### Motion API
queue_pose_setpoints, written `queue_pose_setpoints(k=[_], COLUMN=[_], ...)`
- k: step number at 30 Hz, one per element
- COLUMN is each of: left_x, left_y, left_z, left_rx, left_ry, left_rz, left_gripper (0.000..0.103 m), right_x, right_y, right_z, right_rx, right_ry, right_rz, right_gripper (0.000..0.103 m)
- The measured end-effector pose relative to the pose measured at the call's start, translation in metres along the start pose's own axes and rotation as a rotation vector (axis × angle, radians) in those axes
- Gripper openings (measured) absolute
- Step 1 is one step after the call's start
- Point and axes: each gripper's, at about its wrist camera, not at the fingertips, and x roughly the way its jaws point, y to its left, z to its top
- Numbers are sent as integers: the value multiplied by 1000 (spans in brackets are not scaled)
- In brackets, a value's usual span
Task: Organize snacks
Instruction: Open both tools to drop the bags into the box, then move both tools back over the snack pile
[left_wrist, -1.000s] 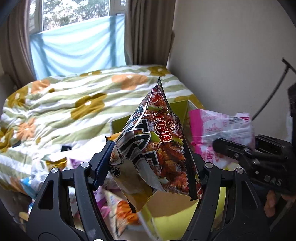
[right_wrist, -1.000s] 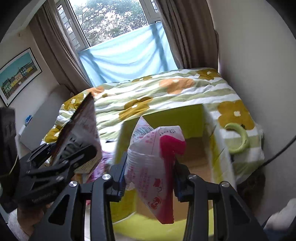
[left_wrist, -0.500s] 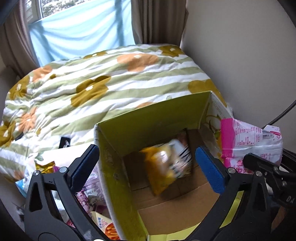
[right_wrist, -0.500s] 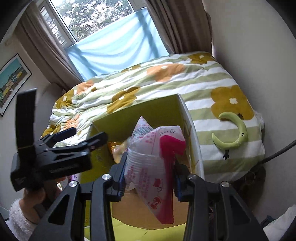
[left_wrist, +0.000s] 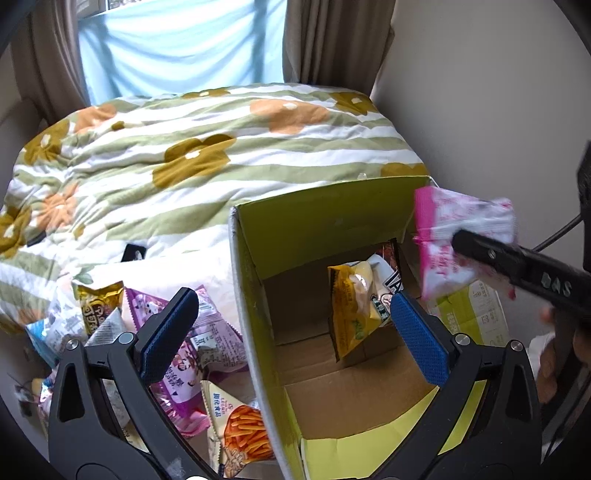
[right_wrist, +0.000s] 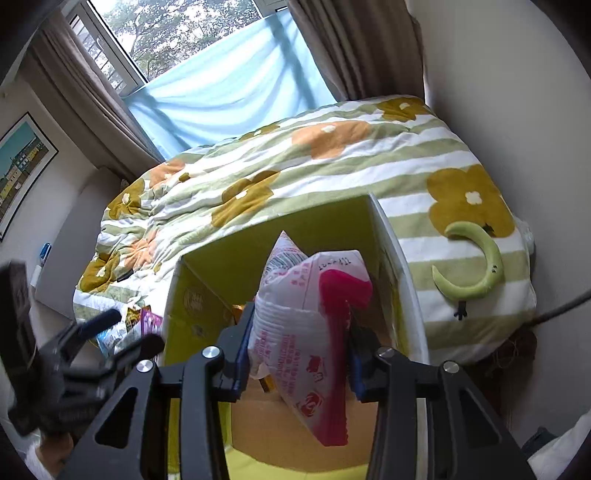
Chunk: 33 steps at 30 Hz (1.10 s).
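Striped, flower-printed bedding (left_wrist: 207, 155) fills the background, and an open cardboard box (left_wrist: 251, 325) is set at its near edge. One yellow snack bag (left_wrist: 352, 306) is leaned inside the box, while loose packets (left_wrist: 192, 343) are scattered just beside its left wall. The left gripper (left_wrist: 295, 328) is spread wide and empty above the box's left wall. The right gripper (right_wrist: 299, 354) is pinching a pink-and-white packet (right_wrist: 310, 332) over the box mouth; its jaws are opening slightly, though the pads are seen pressed on the film. The packet is judged light, puffy and slippery, with crushable contents, so it is best taken at the flat crimped seam
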Motion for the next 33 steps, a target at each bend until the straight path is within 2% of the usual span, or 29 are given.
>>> queue_pose_setpoints(k=[2, 3, 4, 5, 9, 13, 15, 19, 29, 33], left_x=[-1, -1, -1, -2, -3, -3, -4, -16, -74, -106], left_y=[3, 4, 5, 7, 8, 11, 11, 7, 0, 5], left_z=[1, 1, 0, -1, -8, -14, -17, -20, -31, -45], left_rx=[13, 18, 21, 23, 23, -2, -8, -9, -28, -56], left_ry=[-2, -3, -4, -4, -2, 2, 0, -19, -122, -162], left_rz=[18, 25, 28, 27, 26, 16, 15, 19, 44, 77], left_gripper=[103, 103, 103, 103, 103, 103, 103, 103, 103, 103], right_x=[10, 14, 16, 16, 6, 5, 3, -9, -61, -79], right_y=[1, 1, 0, -1, -5, -4, -4, 0, 14, 26], right_z=[9, 13, 14, 14, -3, -19, -24, -31, -37, -39], right_rx=[9, 14, 22, 31, 44, 6, 5, -27, -90, -134], right_ry=[8, 7, -2, -17, -61, -1, 18, 6, -82, -105], right_rz=[-1, -9, -26, -41, -40, -75, -64, -64, -46, -27], right_gripper=[50, 69, 83, 103, 103, 103, 103, 103, 103, 103])
